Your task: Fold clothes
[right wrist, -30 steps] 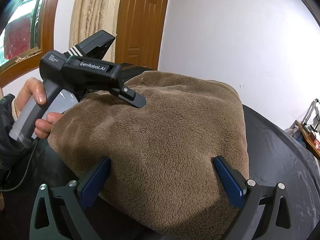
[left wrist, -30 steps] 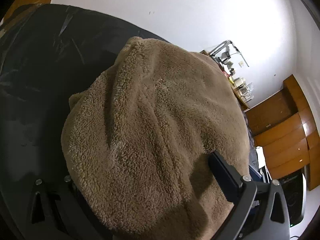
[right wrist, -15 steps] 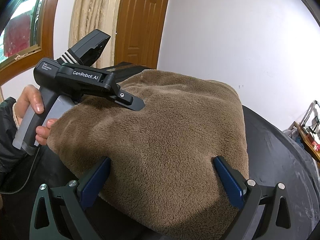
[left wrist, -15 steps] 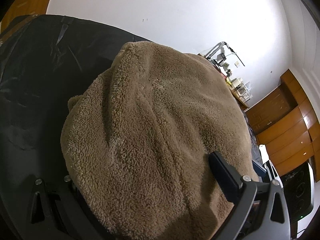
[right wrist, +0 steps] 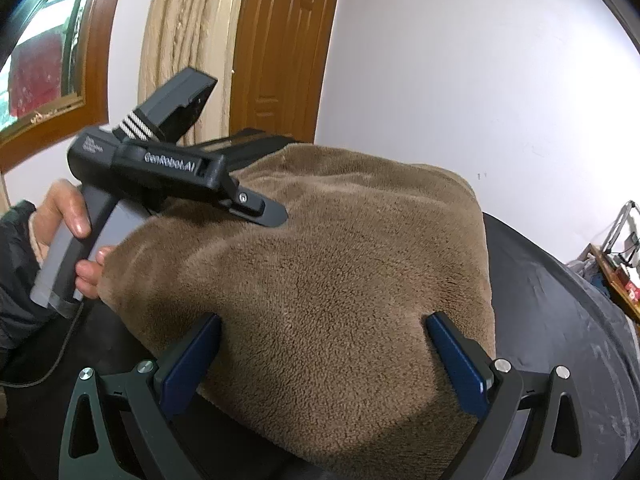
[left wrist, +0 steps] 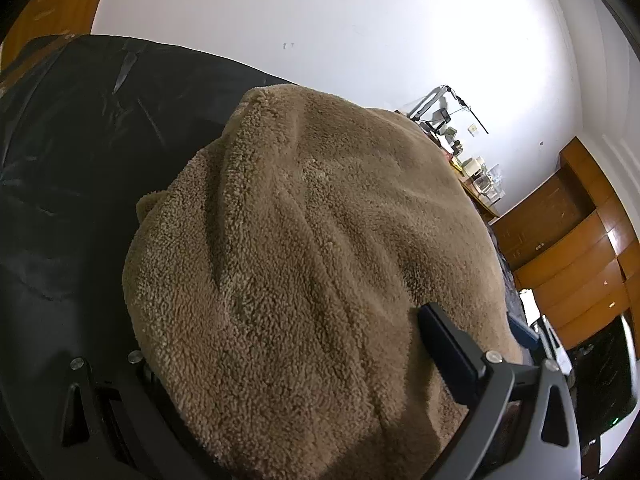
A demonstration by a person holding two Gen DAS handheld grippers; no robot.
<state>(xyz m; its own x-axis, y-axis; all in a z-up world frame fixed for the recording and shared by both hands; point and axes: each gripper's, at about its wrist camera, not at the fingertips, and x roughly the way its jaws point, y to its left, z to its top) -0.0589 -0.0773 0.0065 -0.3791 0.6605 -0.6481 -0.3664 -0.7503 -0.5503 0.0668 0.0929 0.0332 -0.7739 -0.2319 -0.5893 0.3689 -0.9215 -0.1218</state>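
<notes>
A brown fleece garment [left wrist: 312,240] lies in a folded heap on a black table [left wrist: 72,184]. It also fills the right wrist view [right wrist: 340,272]. My left gripper [left wrist: 288,356] is open, its jaws wide apart over the near edge of the fleece; the right finger [left wrist: 448,344] rests on the pile, the left finger is hidden under cloth. My right gripper [right wrist: 320,344] is open too, with both blue fingers [right wrist: 456,356] pressed against the fleece's near side. The left gripper's body [right wrist: 168,172], held by a hand, rests on the fleece's left top in the right wrist view.
White walls stand behind the table. A wooden door [right wrist: 280,52] and beige curtain [right wrist: 188,32] are at the back left, wooden cabinets [left wrist: 568,248] and a cluttered shelf [left wrist: 472,168] to the right. Black table surface shows right of the fleece [right wrist: 560,320].
The left gripper has drawn back and risen slightly toward the fleece's left top edge. The fleece has sunk a little in the left wrist view. The right gripper has stayed put.
</notes>
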